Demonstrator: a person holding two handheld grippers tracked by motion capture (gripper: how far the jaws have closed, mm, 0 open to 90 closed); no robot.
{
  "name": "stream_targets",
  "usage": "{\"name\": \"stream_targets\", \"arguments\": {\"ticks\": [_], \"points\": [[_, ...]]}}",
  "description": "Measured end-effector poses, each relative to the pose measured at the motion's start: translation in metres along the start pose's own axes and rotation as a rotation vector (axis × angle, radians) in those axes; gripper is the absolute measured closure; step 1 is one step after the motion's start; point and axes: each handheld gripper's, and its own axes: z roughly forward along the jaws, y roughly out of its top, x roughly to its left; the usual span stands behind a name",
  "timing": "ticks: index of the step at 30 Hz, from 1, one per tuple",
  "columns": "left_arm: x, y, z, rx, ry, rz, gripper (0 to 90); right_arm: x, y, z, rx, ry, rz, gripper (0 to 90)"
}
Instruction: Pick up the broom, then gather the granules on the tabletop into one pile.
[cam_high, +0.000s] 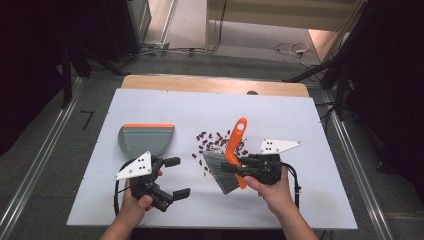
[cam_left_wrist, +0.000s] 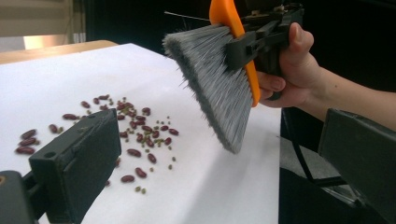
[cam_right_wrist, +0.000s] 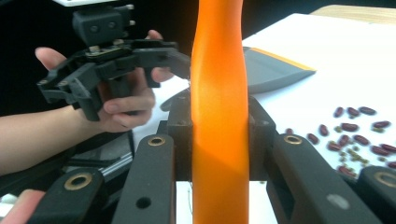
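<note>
Right tongs (cam_high: 239, 169) are clamped on the orange handle of the brush (cam_high: 231, 161); the right gripper view shows the handle pinched between both jaws. The grey bristles hang above the worktop (cam_high: 300, 125), tilted, just beside the beans (cam_high: 215, 142) scattered at centre. Left tongs (cam_high: 175, 176) stand agape, gripping nothing, near the worktop's front edge. The grey dustpan (cam_high: 146, 138) lies flat just beyond the left tongs, apart from the beans.

Bright even overhead light on the white table (cam_high: 165, 107), dark surroundings, soft blur.
</note>
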Motion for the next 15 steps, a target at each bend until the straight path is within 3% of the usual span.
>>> {"name": "stream_targets", "arguments": {"ticks": [15], "points": [[0.013,-0.007,-0.032,-0.002,0.138,-0.001,0.2,-0.012,-0.001,-0.013,0.003,-0.119,0.034,68.5]]}}
